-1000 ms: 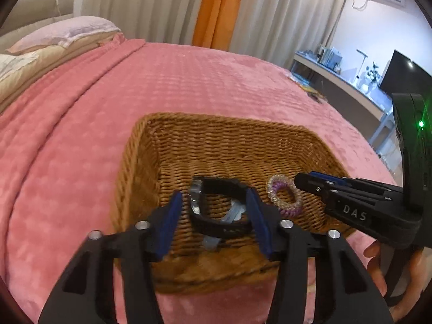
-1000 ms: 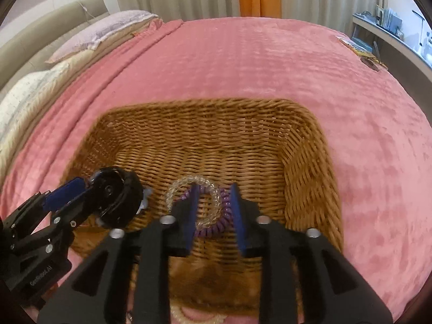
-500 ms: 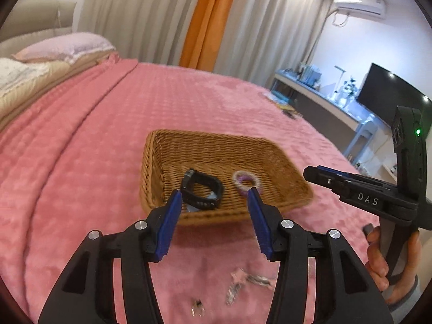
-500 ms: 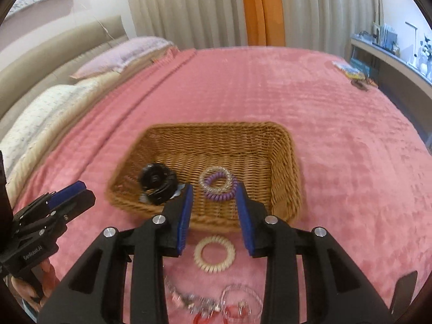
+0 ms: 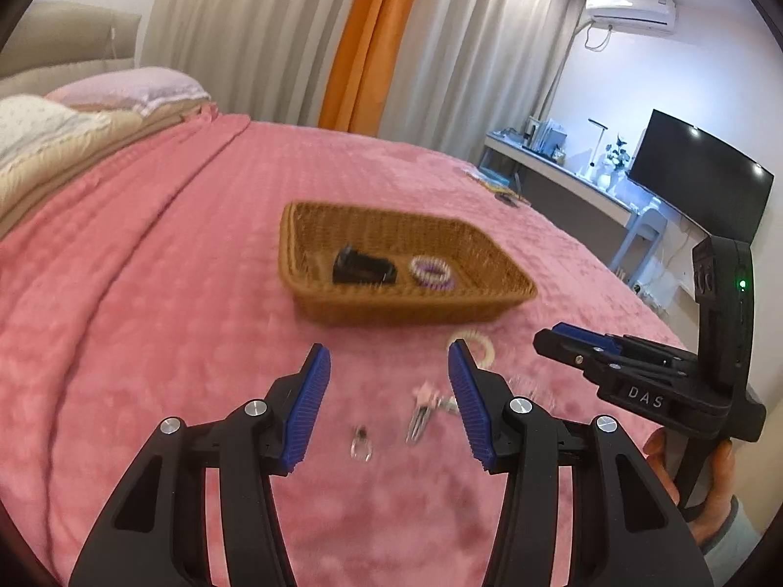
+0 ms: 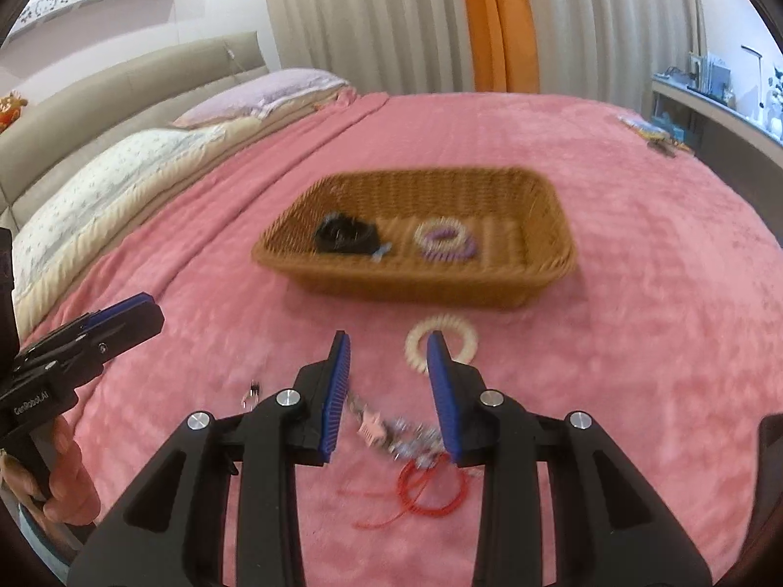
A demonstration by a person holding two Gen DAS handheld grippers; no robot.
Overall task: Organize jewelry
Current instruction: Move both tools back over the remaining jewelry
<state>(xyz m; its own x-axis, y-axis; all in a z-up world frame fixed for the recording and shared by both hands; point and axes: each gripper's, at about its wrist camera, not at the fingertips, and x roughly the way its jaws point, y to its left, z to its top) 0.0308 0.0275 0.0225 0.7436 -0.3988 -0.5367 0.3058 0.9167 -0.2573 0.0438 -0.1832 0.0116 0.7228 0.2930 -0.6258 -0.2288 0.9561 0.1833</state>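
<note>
Both grippers (image 5: pixel 389 357) (image 6: pixel 386 347) hover open-jawed above bedspread (image 5: pixel 171 293)

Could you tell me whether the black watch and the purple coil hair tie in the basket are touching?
Apart. The right wrist view shows bare wicker floor between the black watch and the purple coil hair tie in the basket.

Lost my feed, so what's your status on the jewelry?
Left gripper and right gripper open, empty. Black band and purple coil in basket. Cream coil, red cord, charms on bed. Nothing in the way.
</note>
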